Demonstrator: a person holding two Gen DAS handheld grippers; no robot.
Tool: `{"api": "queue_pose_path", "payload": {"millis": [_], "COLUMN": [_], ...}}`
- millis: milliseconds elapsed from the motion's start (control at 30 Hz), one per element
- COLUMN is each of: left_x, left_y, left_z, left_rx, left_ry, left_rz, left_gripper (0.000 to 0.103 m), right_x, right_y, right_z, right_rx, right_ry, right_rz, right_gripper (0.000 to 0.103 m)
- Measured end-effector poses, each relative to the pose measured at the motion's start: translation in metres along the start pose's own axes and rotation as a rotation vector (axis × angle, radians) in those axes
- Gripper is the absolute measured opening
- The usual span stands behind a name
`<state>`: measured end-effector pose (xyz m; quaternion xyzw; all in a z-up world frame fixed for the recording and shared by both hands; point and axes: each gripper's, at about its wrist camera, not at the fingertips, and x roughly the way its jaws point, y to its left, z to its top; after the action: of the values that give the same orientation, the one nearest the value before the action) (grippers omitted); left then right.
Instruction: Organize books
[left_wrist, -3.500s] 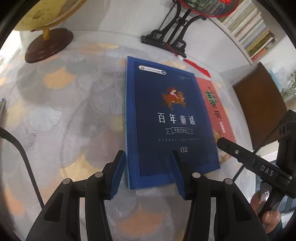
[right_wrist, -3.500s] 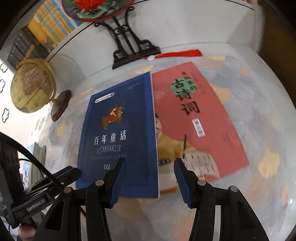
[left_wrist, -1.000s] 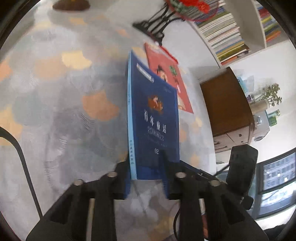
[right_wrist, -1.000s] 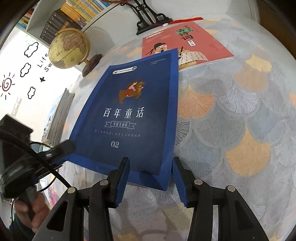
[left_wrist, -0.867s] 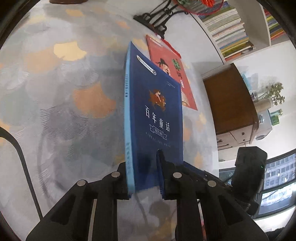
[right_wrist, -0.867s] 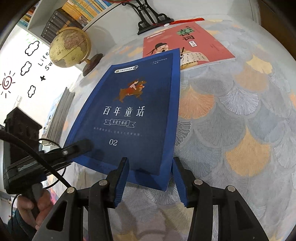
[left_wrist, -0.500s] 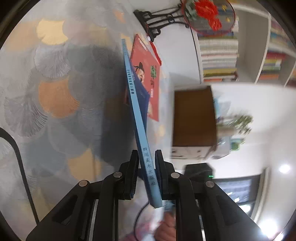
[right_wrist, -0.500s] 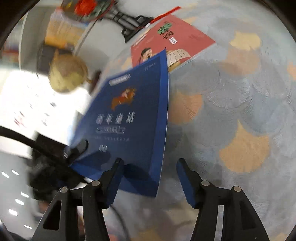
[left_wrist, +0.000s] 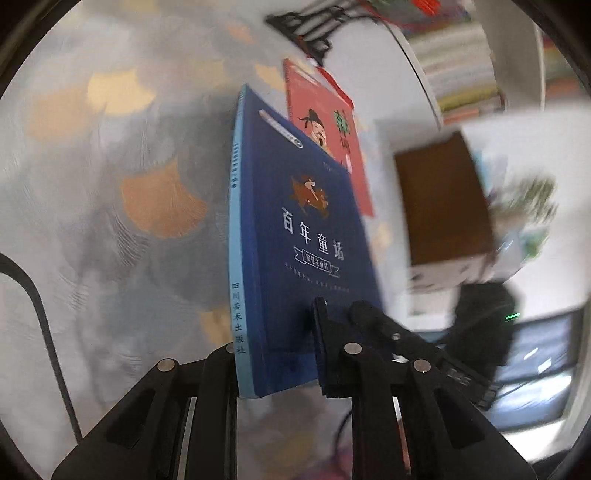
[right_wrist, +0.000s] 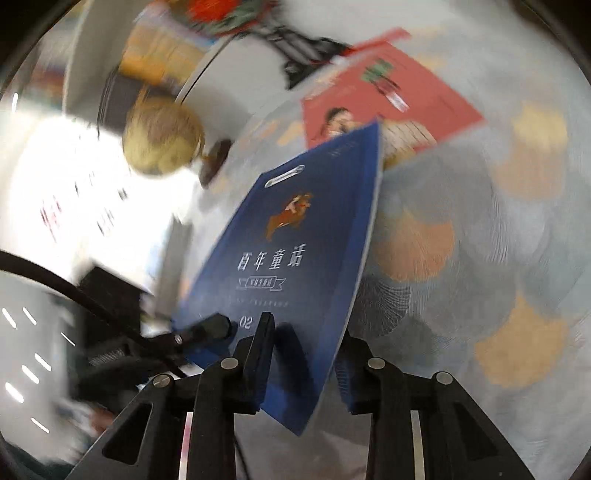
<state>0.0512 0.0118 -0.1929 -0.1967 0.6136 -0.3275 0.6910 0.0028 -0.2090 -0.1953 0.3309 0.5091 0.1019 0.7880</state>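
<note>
A dark blue book (left_wrist: 295, 236) with white Chinese title is lifted off the table, tilted on edge. My left gripper (left_wrist: 277, 354) is shut on its near spine-side corner. In the right wrist view the same blue book (right_wrist: 303, 251) sits between my right gripper's (right_wrist: 303, 362) fingers, which close around its near edge; the left gripper's finger (right_wrist: 207, 330) also shows on its cover. A red book (left_wrist: 325, 125) lies flat on the table behind; it also shows in the right wrist view (right_wrist: 388, 92).
The patterned tablecloth (left_wrist: 129, 184) covers the table. A globe (right_wrist: 162, 136) stands at the back left, a black fan stand (left_wrist: 306, 29) at the back. A bookshelf (left_wrist: 461, 62) and a brown cabinet (left_wrist: 443, 199) are to the right.
The blue book was raised from flat on the table and tilted on edge in my left gripper. My right gripper has narrowed around its near edge. Both views are motion-blurred.
</note>
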Motion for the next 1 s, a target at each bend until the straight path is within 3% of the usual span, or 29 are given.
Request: {"api": "queue_pose_path", "payload": {"millis": [100,300,400,567,733,900,1000], "left_x": [-0.011,-0.042,-0.058,-0.096,-0.148,-0.21,-0.242], "left_y": [-0.019,-0.028,-0.02,-0.009,-0.001,0.026,0.053], "left_z": [-0.01,-0.022,-0.024,-0.025,-0.017,-0.004,0.004], "left_rx": [0.132,0.246,0.253,0.24,0.264,0.256,0.243], "left_ry": [-0.02,-0.064,-0.076,-0.107,-0.188,-0.282,-0.336], "left_rz": [0.106,0.169,0.175,0.161,0.126,0.116,0.154], "left_gripper": [0.015,0.016,0.016,0.016,0.016,0.016,0.016], "right_x": [0.003,-0.001,0.002,0.008,0.006,0.02,0.045], "right_y": [0.032,0.068,0.09,0.123,0.172,0.23,0.266], "right_z": [-0.011,-0.027,-0.034,-0.043,-0.042,-0.036,-0.03], "right_rx": [-0.189,-0.348,-0.414,-0.447,-0.483,-0.505,-0.526], "right_ry": [0.002,-0.012,-0.012,-0.027,-0.084,-0.123,-0.12], "right_rz": [-0.126,-0.174,-0.199,-0.216,-0.206,-0.152,-0.113], "right_gripper": [0.03,0.03,0.03,0.03,0.03,0.032,0.033]}}
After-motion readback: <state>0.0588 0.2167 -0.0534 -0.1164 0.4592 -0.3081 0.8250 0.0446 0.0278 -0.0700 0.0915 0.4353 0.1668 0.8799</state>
